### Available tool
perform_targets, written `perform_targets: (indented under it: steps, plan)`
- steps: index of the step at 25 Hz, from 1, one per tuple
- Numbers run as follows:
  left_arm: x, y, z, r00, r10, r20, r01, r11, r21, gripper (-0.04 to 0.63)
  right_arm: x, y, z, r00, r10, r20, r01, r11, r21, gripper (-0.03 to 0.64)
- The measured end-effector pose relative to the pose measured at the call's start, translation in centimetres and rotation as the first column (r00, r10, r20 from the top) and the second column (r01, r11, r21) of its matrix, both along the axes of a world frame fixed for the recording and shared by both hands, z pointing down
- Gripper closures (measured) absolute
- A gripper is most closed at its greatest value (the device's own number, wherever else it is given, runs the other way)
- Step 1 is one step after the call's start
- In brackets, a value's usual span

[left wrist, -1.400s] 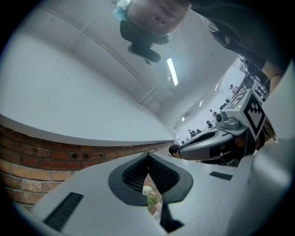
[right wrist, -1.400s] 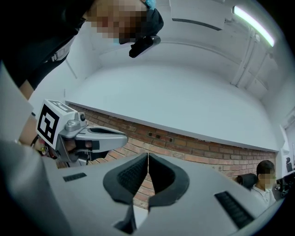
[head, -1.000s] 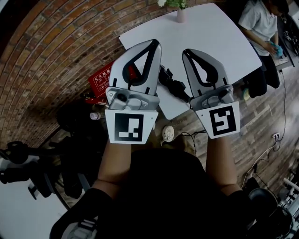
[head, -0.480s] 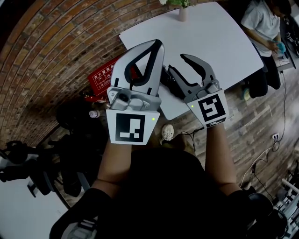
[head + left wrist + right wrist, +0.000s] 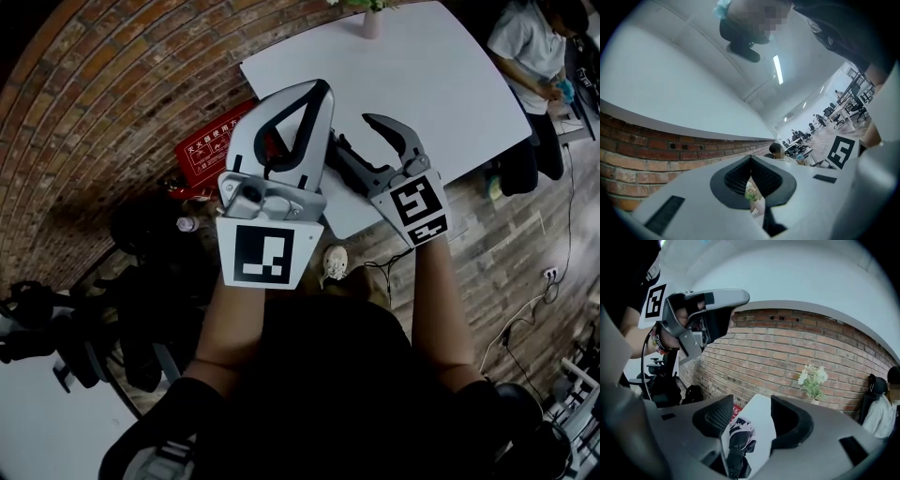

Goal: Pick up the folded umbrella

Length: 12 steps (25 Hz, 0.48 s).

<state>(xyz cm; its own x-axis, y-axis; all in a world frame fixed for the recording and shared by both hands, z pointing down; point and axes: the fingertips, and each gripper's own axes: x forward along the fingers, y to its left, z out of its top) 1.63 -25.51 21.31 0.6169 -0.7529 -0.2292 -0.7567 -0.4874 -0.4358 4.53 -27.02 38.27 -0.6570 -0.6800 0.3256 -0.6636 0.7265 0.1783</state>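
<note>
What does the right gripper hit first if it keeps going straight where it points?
Most likely the folded umbrella on the white table, dead ahead. The jaws of the right gripper have just been opening and are not yet on it; depth is unclear.

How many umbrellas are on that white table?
1. The folded umbrella lies near the table's edge, ahead of the right gripper, whose jaws have just been opening with nothing gripped. Others may be hidden.

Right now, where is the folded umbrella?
In the right gripper view the folded umbrella lies at the white table's near edge, low between the jaws of the right hand-held gripper, which have just been opening and do not grip it.
</note>
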Motion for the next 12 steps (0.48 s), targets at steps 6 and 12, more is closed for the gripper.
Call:
perform_targets:
  steps: [6, 12]
  plan:
    - [-0.7, -0.4, 0.4, 1.0, -0.01, -0.001, 0.01, 1.0, -0.013, 0.583, -0.5, 0.0, 3.7, 0.998, -0.019, -0.06, 0.014, 0.996, -0.086, 0.348]
    - [-1.2, -0.8, 0.6, 1.0, -0.013, 0.0, 0.013, 1.0, -0.017, 0.584, -0.9, 0.0, 6.6, 0.996, -0.032, -0.081, 0.019, 0.987, -0.16, 0.342]
